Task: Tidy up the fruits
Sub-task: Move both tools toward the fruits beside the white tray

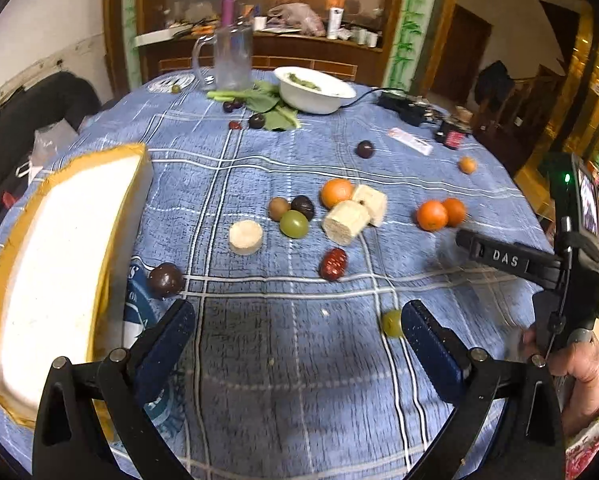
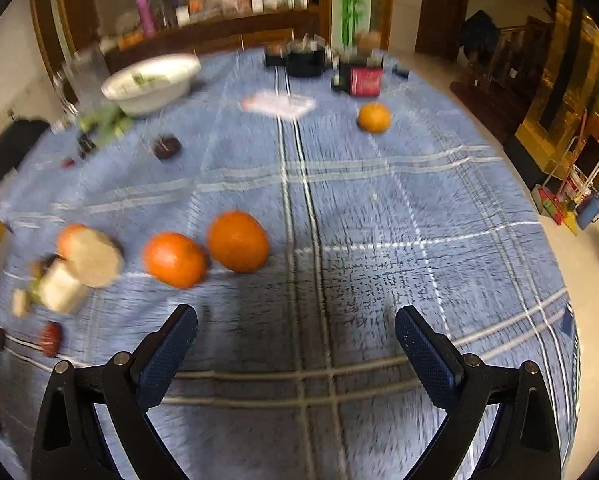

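Fruits lie scattered on a blue plaid tablecloth (image 1: 259, 344). In the left wrist view I see two oranges together (image 1: 439, 214), another orange (image 1: 336, 192), a green grape (image 1: 294, 224), a red date (image 1: 333, 264), a dark plum (image 1: 165, 279) and a green grape (image 1: 392, 323) by the right finger. My left gripper (image 1: 297, 332) is open and empty above the cloth. My right gripper (image 2: 295, 340) is open and empty; two oranges (image 2: 207, 254) lie ahead to its left. The right tool also shows in the left wrist view (image 1: 511, 260).
A white foam box with yellow rim (image 1: 59, 272) stands at the left. Pale corn-cob pieces (image 1: 355, 212) lie among the fruit. A white bowl (image 1: 313, 88), a glass mug (image 1: 229, 58), green leaves (image 1: 267, 108) and black devices (image 1: 411, 106) are at the far side.
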`<state>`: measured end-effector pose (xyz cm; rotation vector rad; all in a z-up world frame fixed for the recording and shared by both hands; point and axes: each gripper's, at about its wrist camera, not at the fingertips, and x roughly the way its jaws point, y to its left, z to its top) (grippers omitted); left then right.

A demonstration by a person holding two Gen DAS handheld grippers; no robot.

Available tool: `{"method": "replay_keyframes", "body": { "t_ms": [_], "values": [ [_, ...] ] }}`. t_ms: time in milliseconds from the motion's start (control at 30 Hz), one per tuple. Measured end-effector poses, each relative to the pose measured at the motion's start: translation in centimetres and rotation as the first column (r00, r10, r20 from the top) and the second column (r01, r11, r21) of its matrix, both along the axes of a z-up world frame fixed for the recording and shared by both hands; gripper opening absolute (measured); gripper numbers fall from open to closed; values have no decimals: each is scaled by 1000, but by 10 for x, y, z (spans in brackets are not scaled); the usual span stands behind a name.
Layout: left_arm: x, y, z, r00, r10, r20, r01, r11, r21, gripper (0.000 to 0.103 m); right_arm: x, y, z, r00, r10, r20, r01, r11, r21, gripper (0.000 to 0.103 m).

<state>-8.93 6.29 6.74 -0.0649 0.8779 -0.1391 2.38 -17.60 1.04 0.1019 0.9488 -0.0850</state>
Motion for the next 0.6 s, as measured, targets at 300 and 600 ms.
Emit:
{"method": "replay_keyframes", "body": {
  "t_ms": [300,600],
  "values": [
    [-37,3,22,992,-72,102,73,997,-4,103,-85,47,39,985,5,175,-11,999,30,101],
    [-58,22,37,987,-6,158,4,1000,15,103,-124,74,49,970,1,245,2,1000,-12,101]
  ]
}}
